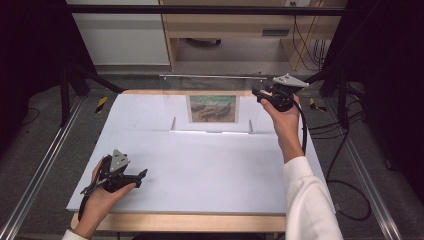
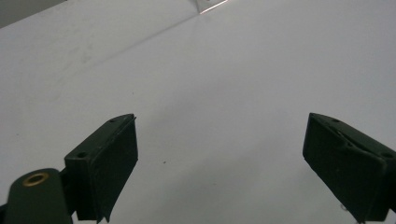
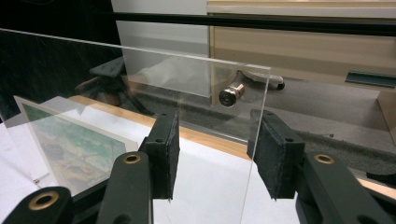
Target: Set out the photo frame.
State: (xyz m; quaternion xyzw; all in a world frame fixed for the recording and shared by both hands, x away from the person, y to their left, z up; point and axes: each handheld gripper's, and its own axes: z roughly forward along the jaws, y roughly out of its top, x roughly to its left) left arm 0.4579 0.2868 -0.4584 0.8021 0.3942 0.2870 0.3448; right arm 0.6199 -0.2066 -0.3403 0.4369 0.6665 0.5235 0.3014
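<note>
Right gripper jaws apart, straddling the right edge of the clear frame standing at the table's far side, not pressing. Left gripper open, idle on the table. A sideways nudge could tip the frame or drop its picture.

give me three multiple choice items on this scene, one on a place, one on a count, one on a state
1. Where does the picture lie?
A. far middle of the white table top, behind the clear acrylic panel
B. under the left hand-held gripper
C. on the floor

2. How many metal studs sit in the panel's near corner?
A. none
B. one
C. three

3. How do the right hand-held gripper's jaws stand?
A. pressed together
B. apart, with the panel's edge between them
C. clamped on the picture

Answers: 1 A, the high view shows it there. 2 B, one stud shows. 3 B, gaps show beside the edge.
</note>
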